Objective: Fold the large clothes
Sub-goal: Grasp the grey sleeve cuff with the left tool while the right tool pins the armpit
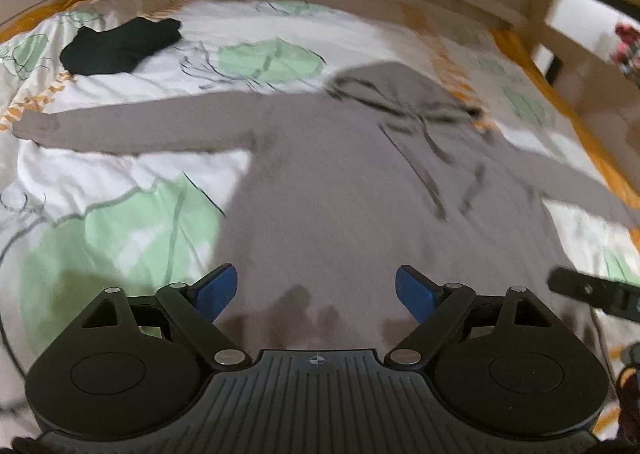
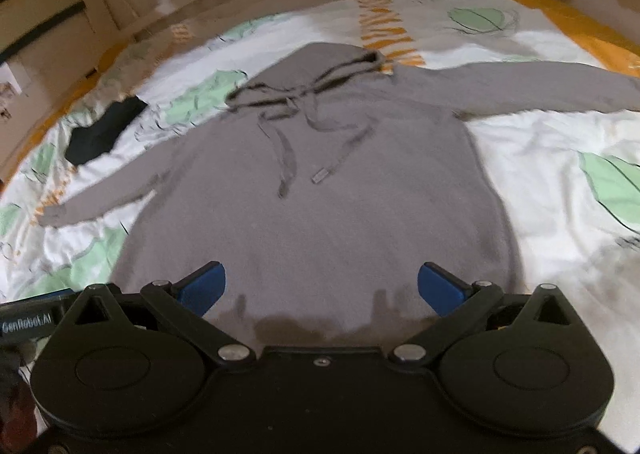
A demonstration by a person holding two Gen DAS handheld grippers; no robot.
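Progress: the grey hoodie (image 2: 320, 189) lies spread flat, front up, on the bed (image 2: 532, 173); both sleeves stretch out to the sides and the hood points toward the headboard; no fold shows yet, so I judge the folding proper is all still to do
Left to do: by my reckoning, sleeves in, sides over, then hem toward hood
Hoodie position: middle of the bed, its hem nearest both cameras; drawstrings loose on the chest
Left hand-held gripper (image 1: 316, 294): jaws wide apart, nothing between the blue pads; it hangs above the lower body of the hoodie, apart from the cloth
Right hand-held gripper (image 2: 320, 288): jaws likewise wide apart and empty, above the hem; whether it touches the cloth I cannot tell
Other garment: one dark garment (image 1: 120, 45) lies bundled or folded near the far left of the bed, well apart from the hoodie
Count: one hoodie; two sleeves; two drawstring ends; one dark garment; two hand-held grippers; one bed with a leaf-print cover
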